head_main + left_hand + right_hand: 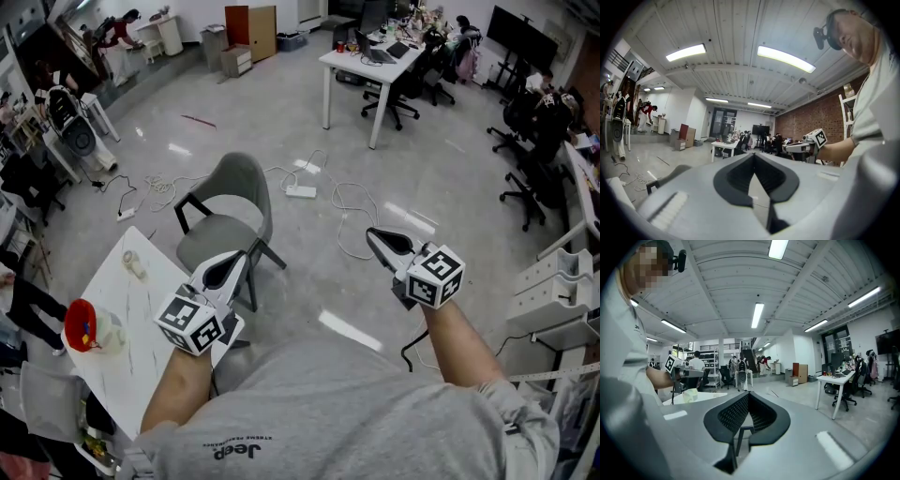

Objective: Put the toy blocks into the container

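A red container [79,324] stands on the white table [150,309] at the lower left of the head view, with small coloured toy blocks [85,330] inside it. My left gripper [244,255] is held in the air right of the table, over the grey chair, its jaws together and empty. My right gripper [371,232] hangs further right over the floor, jaws closed with nothing between them. Both point level into the room. In the left gripper view the left gripper [753,154] sees the right gripper [806,145] beside it; the right gripper [748,393] sees the left gripper [682,372].
A grey chair [230,211] stands by the table's far corner. A pale lump [112,334] lies beside the red container and a small roll [136,265] sits further up the table. Cables and a power strip [301,191] lie on the floor; desks and office chairs [403,89] stand beyond.
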Tool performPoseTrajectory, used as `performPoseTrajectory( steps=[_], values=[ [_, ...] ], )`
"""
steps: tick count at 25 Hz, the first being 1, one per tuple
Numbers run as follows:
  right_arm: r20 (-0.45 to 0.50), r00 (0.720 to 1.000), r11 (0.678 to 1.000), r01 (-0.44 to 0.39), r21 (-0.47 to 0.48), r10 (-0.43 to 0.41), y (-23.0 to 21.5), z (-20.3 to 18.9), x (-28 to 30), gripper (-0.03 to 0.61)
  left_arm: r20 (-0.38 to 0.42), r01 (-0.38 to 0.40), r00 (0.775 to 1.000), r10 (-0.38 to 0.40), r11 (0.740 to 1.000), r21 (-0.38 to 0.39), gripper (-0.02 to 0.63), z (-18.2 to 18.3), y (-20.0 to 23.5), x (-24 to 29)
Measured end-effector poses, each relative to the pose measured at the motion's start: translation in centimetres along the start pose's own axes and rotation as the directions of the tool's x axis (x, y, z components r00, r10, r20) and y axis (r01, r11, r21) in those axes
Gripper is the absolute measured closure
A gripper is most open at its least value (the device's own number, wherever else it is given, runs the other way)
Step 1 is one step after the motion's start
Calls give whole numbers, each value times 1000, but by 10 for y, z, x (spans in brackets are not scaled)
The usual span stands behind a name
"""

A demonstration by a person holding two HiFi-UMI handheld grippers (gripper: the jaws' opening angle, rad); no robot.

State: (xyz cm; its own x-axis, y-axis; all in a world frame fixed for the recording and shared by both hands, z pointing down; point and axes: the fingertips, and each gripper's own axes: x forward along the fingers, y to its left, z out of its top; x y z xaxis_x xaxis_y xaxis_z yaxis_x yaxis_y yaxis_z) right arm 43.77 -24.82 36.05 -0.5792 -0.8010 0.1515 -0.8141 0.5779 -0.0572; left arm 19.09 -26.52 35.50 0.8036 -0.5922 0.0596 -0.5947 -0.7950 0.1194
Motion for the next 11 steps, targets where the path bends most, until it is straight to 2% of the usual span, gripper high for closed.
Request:
performPoseTrajectory(
  steps=[11],
  values=[
    [2, 1000, 1000, 0, -1, 0, 1, -2, -1, 577, 0, -9, 1000, 9, 1000, -6, 555, -4, -1, -5]
  ],
)
